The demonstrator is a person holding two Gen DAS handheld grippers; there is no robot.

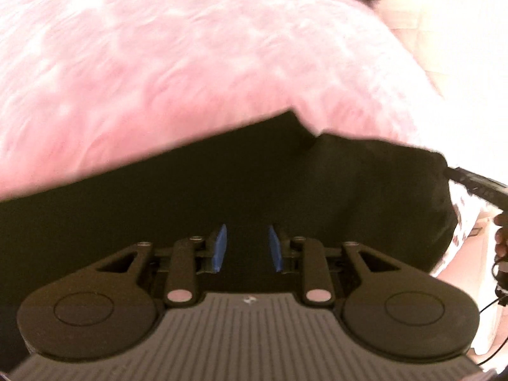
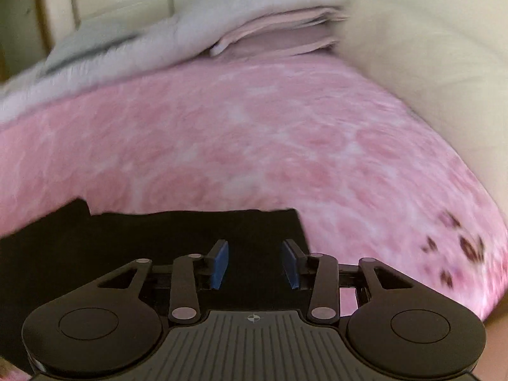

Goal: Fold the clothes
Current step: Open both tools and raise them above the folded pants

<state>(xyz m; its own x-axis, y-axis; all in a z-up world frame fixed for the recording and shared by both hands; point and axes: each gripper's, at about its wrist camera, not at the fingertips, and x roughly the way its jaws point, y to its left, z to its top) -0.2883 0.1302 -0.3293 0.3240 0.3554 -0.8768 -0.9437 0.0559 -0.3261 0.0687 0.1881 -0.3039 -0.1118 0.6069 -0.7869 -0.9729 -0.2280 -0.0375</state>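
A black garment (image 1: 222,197) is seen spread on the pink blanket (image 1: 158,79), filling the lower frame. Left gripper (image 1: 247,247) and right gripper (image 2: 255,265) are held above it, jaws spread, nothing pinched. Folded bedding (image 2: 254,22) lies upper centre.

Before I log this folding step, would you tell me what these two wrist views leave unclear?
- Black garment: its type and fold lines are lost in darkness; the left gripper body hides its near part.
- In the right wrist view, the garment runs under the right gripper.
- Folded stack: blurred, items uncountable.
- Dark marks on the pink bedspread: smeared by blur.
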